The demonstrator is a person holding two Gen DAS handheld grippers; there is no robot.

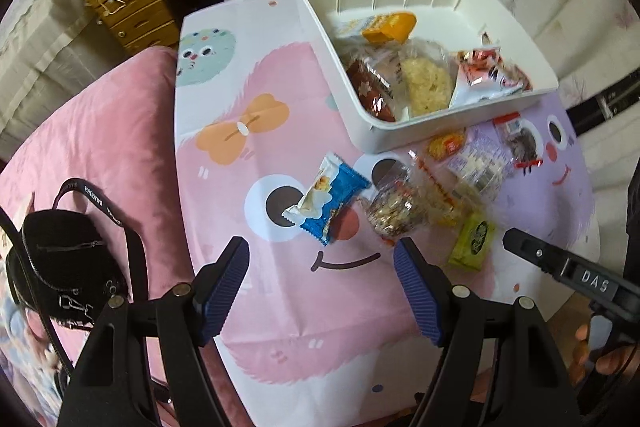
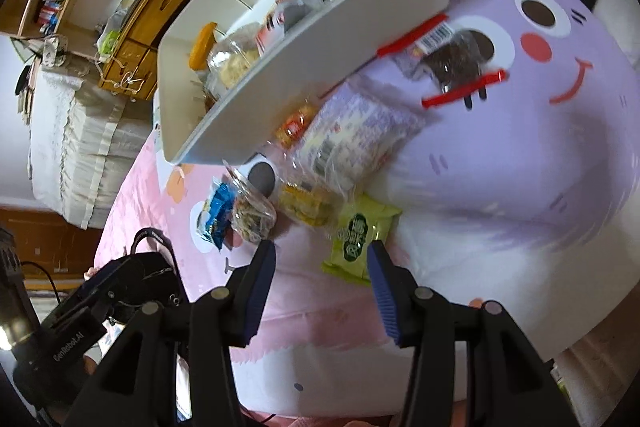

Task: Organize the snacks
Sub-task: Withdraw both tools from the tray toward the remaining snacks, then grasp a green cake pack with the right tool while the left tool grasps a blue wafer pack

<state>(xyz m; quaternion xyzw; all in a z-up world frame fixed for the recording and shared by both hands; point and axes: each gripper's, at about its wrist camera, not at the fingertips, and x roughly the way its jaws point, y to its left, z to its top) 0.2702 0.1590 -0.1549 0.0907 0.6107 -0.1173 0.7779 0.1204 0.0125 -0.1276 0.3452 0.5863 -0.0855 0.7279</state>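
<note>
A: What takes up most of the view?
B: A worktop (image 1: 280,307) under a cartoon cloth in pink, white and lilac, with a pink bedspread (image 1: 100,131) beside it carrying a black bag (image 1: 64,259).

A: And next in size?
B: The white box (image 1: 460,119) at the far side of the cloth. It already holds several snacks: an orange pack (image 1: 390,27), a brown-wrapped one (image 1: 370,91), a clear bag of pale crisp pieces (image 1: 426,85) and a red-and-white sachet (image 1: 486,75).

A: What lies loose?
B: A cluster just in front of the box. From the left wrist view: a blue wrapper (image 1: 332,201), touching a clear bag of nut mix (image 1: 390,213), then a large clear pack (image 1: 474,171), a small orange sweet (image 1: 446,145), a red-edged pack of dark pieces (image 1: 520,143) and a green packet (image 1: 474,241) nearest the edge.

A: The left tool?
B: The left tool (image 1: 322,253) hangs over bare cloth just short of the blue wrapper, its fingers spread wide with nothing between them.

A: The right one?
B: The right tool (image 2: 322,255) points down at the green packet (image 2: 358,237). Its fingers are apart, narrower than the left's, and empty; the packet's near edge lies just beyond the tips, beside the far-right finger.
</note>
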